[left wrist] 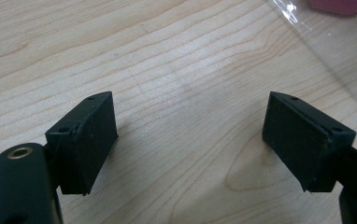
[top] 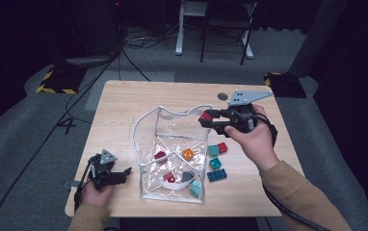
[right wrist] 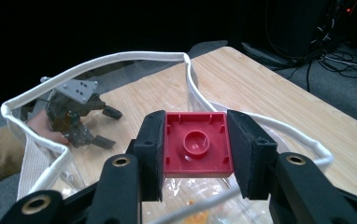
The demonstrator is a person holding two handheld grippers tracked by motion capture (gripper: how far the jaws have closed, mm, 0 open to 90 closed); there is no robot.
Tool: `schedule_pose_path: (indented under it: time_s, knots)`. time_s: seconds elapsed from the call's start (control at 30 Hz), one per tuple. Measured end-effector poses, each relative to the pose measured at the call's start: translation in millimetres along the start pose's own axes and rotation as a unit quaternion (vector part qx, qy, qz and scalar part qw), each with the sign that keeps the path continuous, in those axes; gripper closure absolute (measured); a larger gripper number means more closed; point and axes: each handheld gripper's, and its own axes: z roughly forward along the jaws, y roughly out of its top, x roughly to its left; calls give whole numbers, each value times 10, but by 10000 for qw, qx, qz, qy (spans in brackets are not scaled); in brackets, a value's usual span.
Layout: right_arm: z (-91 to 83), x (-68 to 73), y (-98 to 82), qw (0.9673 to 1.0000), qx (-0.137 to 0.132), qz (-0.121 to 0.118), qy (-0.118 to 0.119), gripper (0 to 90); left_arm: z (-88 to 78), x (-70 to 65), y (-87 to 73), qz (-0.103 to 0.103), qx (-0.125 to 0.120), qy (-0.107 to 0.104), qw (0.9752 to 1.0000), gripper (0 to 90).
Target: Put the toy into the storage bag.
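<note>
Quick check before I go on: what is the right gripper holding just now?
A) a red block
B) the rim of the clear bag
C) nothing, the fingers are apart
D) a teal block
A: in the right gripper view the right gripper has its fingers pressed on either side of a red block, held over the open clear bag.

The right hand-held gripper (top: 206,119) holds a red block (top: 205,116) above the clear bag's (top: 172,126) rim.
</note>
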Motion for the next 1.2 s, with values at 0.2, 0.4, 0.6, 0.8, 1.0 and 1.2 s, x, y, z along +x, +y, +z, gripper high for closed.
schedule_pose_path:
  time_s: [0.2, 0.4, 0.6, 0.8, 1.0, 1.2]
  knots:
    - [139, 23, 34, 9999, 37, 20, 95, 592, 0, 0, 0, 1, 2, -3, 10000, 182]
    - [330, 66, 82, 9997, 137, 8, 194, 592, 0, 1, 0, 4, -1, 1, 10000, 182]
    - [479, 110, 93, 9992, 260, 4, 292, 592, 0, 1, 0, 7, -1, 1, 10000, 181]
    - [584, 157, 88, 9987, 351, 7, 378, 592, 0, 1, 0, 4, -1, -4, 10000, 181]
    - [679, 215, 72, 9977, 475, -30, 476, 592, 0, 1, 0, 7, 1, -1, 10000, 181]
    - [724, 250, 56, 9970, 582, -52, 513, 592, 0, 1, 0, 3, 1, -3, 10000, 181]
